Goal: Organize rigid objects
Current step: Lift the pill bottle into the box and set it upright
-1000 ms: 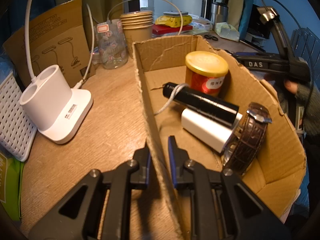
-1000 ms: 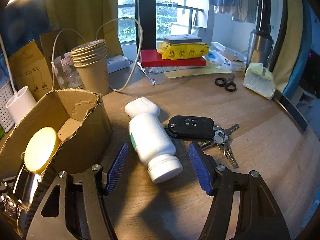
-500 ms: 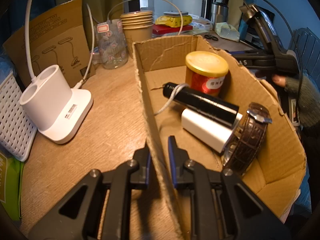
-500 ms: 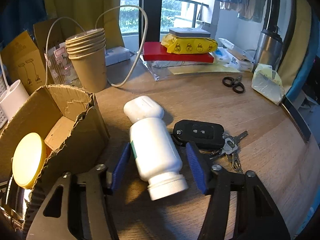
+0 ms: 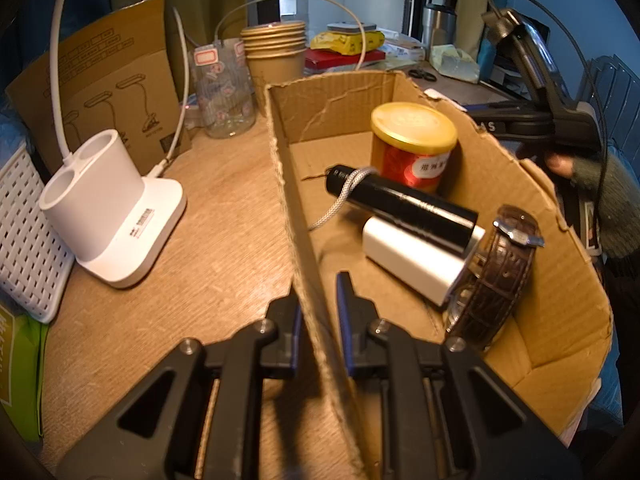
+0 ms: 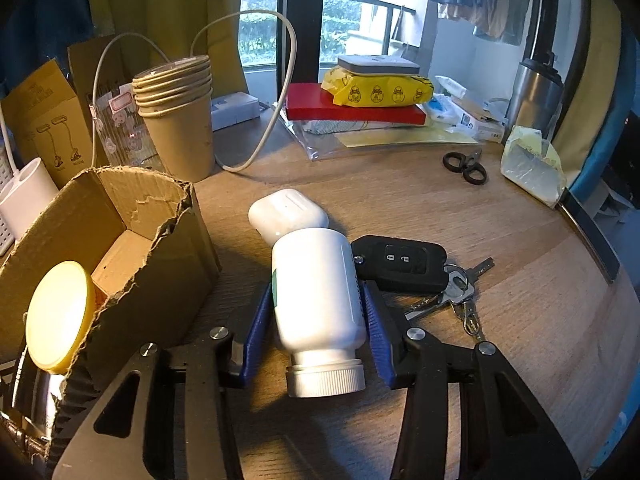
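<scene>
White bottle (image 6: 318,288): lies on its side on the wooden counter (image 6: 520,300), long axis running near-to-far, ribbed cap toward the camera, base away & touching a white earbud case (image 6: 286,214). L to R in right-wrist view: cardboard box (image 6: 168,268) w/ a yellow-lidded can (image 6: 60,316) inside; right gripper (image 6: 316,328), jaws closing w/ the bottle between them, blue pads (image 6: 256,328) at its flanks, contact cannot be told for sure; black car key fob (image 6: 404,264) w/ keys just beside the bottle on the R. Left-wrist view, L to R: white dock (image 5: 108,216) on counter; left gripper (image 5: 318,320) clamped shut on the box's near wall; inside the box a black flashlight (image 5: 404,204), long axis L-R, resting on a white block (image 5: 416,260); brown-strap watch (image 5: 496,276) against the R wall.
</scene>
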{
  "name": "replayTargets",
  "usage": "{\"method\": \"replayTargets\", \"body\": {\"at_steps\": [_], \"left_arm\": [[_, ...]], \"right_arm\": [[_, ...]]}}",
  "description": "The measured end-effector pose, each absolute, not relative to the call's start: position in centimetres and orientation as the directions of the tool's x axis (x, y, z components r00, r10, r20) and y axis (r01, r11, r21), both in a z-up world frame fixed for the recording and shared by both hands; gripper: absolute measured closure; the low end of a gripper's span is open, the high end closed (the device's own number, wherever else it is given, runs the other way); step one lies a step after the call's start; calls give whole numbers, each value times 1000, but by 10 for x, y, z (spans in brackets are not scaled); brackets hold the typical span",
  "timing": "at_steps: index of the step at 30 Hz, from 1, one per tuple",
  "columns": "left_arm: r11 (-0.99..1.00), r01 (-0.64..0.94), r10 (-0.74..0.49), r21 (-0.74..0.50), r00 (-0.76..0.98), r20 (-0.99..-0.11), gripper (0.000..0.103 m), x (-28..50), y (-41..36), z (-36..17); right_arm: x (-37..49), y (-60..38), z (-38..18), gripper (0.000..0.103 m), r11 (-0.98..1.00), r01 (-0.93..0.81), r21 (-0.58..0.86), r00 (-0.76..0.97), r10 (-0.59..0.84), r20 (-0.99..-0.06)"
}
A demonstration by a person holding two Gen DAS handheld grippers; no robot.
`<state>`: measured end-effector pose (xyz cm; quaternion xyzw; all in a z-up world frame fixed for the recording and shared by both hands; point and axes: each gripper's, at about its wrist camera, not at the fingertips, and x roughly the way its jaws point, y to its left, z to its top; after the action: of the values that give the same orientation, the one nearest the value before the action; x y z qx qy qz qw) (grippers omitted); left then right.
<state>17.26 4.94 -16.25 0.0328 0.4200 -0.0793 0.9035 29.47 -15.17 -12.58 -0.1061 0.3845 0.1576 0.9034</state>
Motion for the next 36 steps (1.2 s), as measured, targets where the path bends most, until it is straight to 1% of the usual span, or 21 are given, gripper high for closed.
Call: {"method": "replayTargets", "body": {"at_steps": [16,28,36], "left_arm": [[985,171,-116,-7,635,-764,87,173,49,-163],[985,171,-116,-7,635,-764,87,173,50,-163],[985,171,-116,-7,635,-764,87,173,49,-162]], "right_arm": [[257,-148,-89,56,919,-386,-77,706,241,-666],[227,-133,-57,56,902,-425,-74,726,291,-623],[208,-115,-41,56,877,-470,-97,728,324,-604]]}}
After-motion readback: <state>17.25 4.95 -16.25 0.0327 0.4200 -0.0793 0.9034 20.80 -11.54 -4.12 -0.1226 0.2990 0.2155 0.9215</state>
